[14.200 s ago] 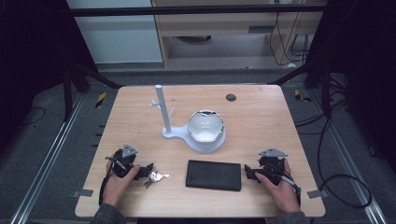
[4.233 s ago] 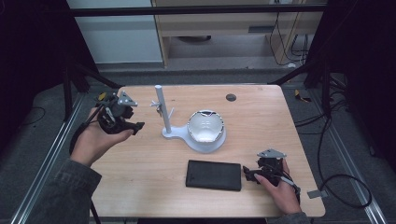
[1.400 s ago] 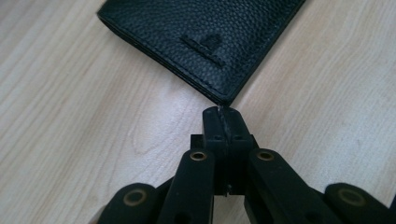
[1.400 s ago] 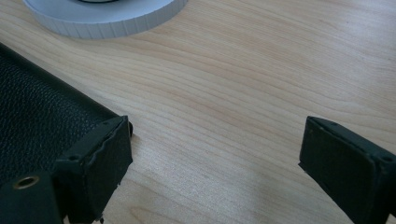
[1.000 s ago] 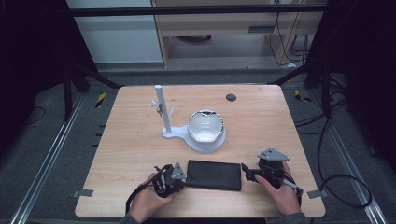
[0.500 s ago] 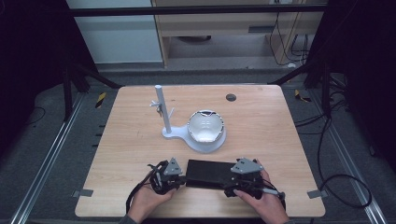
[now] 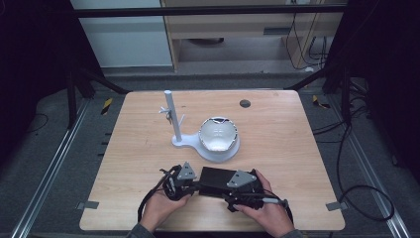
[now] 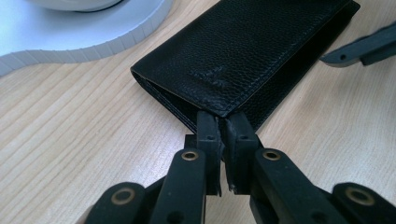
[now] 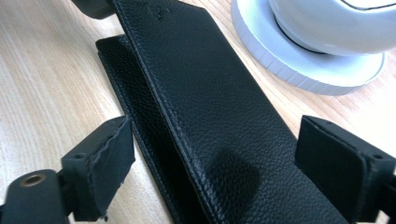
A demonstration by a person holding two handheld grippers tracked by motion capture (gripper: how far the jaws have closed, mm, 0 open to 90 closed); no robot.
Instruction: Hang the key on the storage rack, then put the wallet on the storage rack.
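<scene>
The black leather wallet [image 7: 218,178] lies flat near the front edge of the wooden table [image 7: 292,134], just in front of the white stand [image 7: 214,145], and its long axis runs across the table from one hand to the other, so each gripper meets it end-on. The left gripper [image 8: 223,122] is at the wallet's left end, its jaws pinched almost together on the corner of the top flap where the stitched edge comes to a point. The right gripper [image 9: 219,158] is at the opposite end, jaws spread wide on either side of the wallet's width; they have just been closing a little, yet the pads [image 9: 114,144] stand clear of the leather on both sides, with the wallet between them and not pressed. Both hands are about equally near, one per end, so the coming move seems to turn on the right jaws closing across the short width while the left holds the corner. The wallet is long and slim, pebble-grained, with a stitched border and a faint embossed mark; in the right gripper view the upper flap sits slightly askew over the lower one, showing a dark gap along the seam
</scene>
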